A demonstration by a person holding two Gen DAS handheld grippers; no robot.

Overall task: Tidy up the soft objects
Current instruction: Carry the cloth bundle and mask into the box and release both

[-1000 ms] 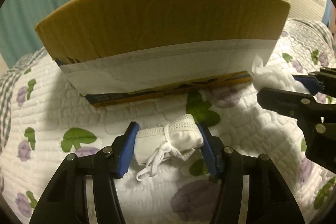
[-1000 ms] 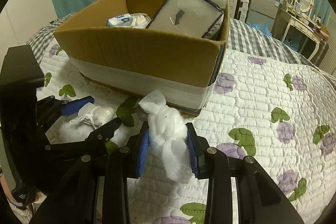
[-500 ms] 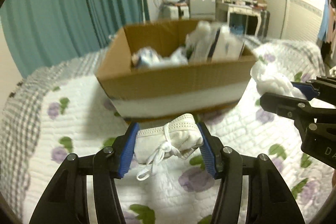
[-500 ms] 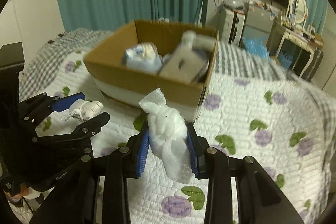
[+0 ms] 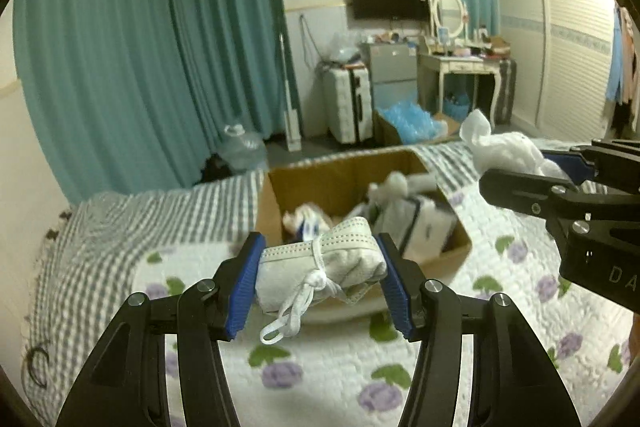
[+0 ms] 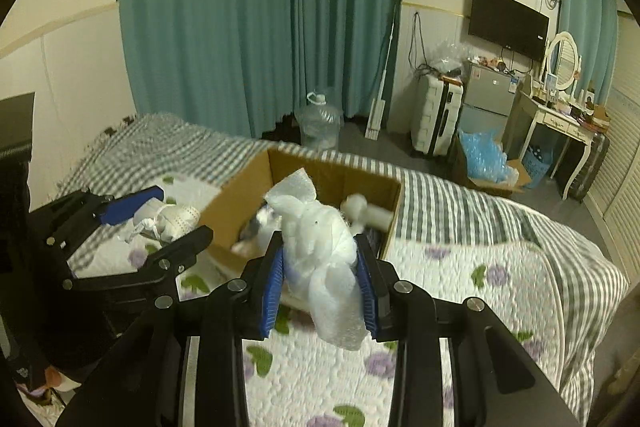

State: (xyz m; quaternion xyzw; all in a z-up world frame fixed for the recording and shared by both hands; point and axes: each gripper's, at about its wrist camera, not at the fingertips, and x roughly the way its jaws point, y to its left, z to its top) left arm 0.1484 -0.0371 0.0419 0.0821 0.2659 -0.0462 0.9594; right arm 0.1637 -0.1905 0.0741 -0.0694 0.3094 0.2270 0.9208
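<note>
Cardboard box (image 5: 352, 171) on the quilted bed (image 5: 328, 379) lies below both: the left gripper (image 5: 320, 267) pinches a rolled face mask (image 5: 320, 261), the right gripper (image 6: 320, 279) pinches a white foam wrap bundle (image 6: 320, 247).

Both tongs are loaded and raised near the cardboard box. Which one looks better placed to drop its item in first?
Probably the left tongs: their tied face mask bundle lines up with the cardboard box opening. The right tongs hold the bubble wrap wad nearer the front wall.
</note>
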